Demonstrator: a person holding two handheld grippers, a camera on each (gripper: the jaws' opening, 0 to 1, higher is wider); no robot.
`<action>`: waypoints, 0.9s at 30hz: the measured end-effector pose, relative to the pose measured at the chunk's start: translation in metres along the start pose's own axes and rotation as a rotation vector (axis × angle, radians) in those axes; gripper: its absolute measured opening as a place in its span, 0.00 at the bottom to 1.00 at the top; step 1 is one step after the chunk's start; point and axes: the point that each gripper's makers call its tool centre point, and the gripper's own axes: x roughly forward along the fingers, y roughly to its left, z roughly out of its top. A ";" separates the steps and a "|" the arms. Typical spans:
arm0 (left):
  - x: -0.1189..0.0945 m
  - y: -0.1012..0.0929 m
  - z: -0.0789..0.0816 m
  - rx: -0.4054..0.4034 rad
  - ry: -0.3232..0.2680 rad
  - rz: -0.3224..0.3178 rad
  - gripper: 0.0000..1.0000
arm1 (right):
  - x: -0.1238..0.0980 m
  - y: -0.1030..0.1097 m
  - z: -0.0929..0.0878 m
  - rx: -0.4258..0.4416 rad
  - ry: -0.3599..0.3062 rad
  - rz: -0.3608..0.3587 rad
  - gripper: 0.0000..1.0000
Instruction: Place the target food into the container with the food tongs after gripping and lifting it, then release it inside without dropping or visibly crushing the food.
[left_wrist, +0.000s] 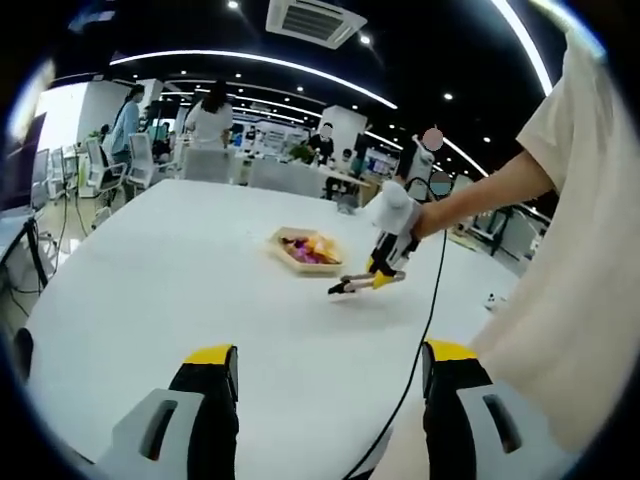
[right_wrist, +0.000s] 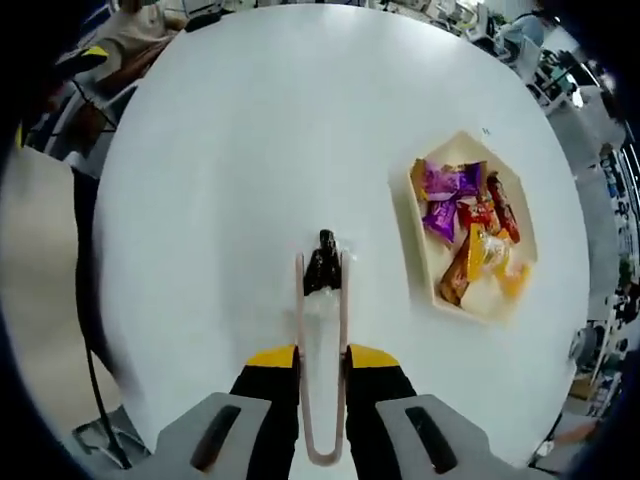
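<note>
My right gripper (right_wrist: 322, 358) is shut on a pair of rose-coloured food tongs (right_wrist: 321, 400). The tong tips reach forward on either side of a dark wrapped snack (right_wrist: 322, 268) low over the white table (right_wrist: 230, 150). I cannot tell whether the snack is off the surface. A pale hexagonal tray (right_wrist: 412, 228) with several wrapped snacks lies to the right of the tongs. In the left gripper view, the right gripper (left_wrist: 385, 262) holds the tongs (left_wrist: 357, 285) just beside the tray (left_wrist: 285, 255). My left gripper (left_wrist: 330, 365) is open, with nothing in it.
A person's arm (left_wrist: 480, 195) and pale sleeve (left_wrist: 570, 230) come in from the right. A black cable (left_wrist: 425, 330) hangs from the right gripper over the table edge. Chairs (left_wrist: 205, 165) and several people stand beyond the table's far side.
</note>
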 end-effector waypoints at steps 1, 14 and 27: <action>0.000 0.000 0.000 0.000 0.000 0.000 0.74 | -0.001 0.000 0.000 -0.001 0.000 -0.001 0.15; 0.002 -0.001 0.000 0.000 0.004 -0.007 0.74 | 0.006 0.006 -0.008 0.012 0.020 0.013 0.15; 0.006 -0.004 0.000 0.001 0.007 -0.021 0.74 | -0.014 -0.007 0.003 0.007 -0.037 -0.036 0.15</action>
